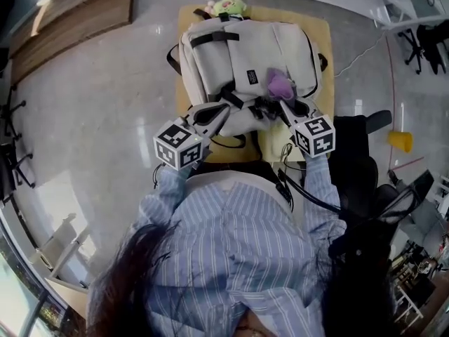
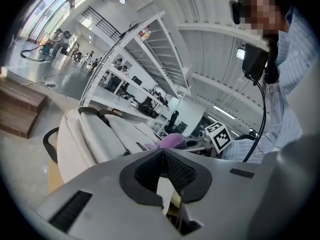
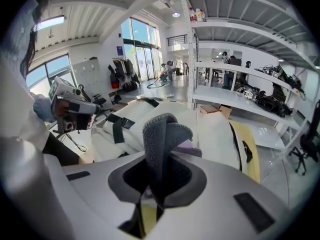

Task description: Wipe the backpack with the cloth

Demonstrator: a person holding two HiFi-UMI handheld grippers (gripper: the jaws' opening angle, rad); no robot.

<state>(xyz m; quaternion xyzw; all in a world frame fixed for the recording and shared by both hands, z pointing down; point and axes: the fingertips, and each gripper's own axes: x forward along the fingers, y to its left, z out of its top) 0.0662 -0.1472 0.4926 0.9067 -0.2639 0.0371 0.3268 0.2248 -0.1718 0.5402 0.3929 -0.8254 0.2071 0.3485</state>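
Observation:
A light grey backpack with black straps lies flat on a yellow-topped table. A purple cloth rests bunched on its near right part, and my right gripper is shut on it. In the right gripper view the cloth sticks up from between the shut jaws, over the backpack. My left gripper is at the backpack's near edge beside a black strap. Its jaws are shut with nothing visible between them. The left gripper view shows the backpack and the cloth just beyond.
A green and yellow plush toy lies at the backpack's far end. A black chair and a yellow cup on the floor are to the right. White shelving stands beyond the table, wooden steps at far left.

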